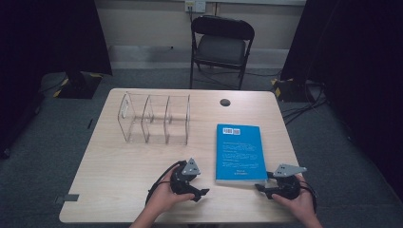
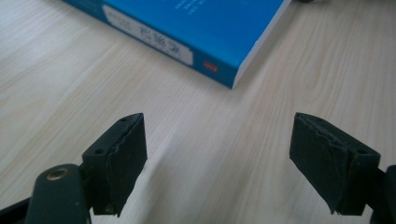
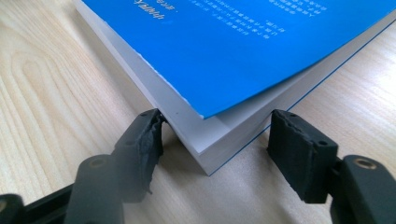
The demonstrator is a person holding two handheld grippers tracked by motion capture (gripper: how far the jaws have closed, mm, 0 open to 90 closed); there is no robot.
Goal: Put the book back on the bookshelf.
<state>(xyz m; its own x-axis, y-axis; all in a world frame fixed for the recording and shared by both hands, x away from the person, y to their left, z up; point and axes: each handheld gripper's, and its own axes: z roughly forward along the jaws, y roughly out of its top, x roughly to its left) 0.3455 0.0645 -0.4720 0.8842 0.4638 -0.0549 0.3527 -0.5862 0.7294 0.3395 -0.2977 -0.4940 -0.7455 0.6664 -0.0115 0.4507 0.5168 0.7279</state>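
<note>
From the high view I see the blue book [image 1: 240,153] lying flat on the right half of the tabletop [image 1: 119,166], its near edge toward me. My right gripper [image 1: 264,183] sits at the book's near right corner, and my left gripper [image 1: 203,186] rests just off the near left corner, a short gap away. A clear plastic organizer [image 1: 154,118] with upright dividers stands on the tabletop farther back and to the left, well apart from the book, and a small dark round disc [image 1: 225,102] lies near the far edge. A folding chair [image 1: 221,45] stands beyond the tabletop. Nothing lies between either gripper and the book. In the left gripper view, the left fingers [image 2: 123,158] stand wide and released over bare wood, with the book's spine corner [image 2: 224,70] ahead of them and not touched. In the right gripper view, the book's corner [image 3: 210,135] pokes in between the right fingers [image 3: 144,149]; the cover is lifted slightly off the pages there. The left-hand finger in that view touches the page edge, the other stands just clear, so the book is not clamped.
</note>
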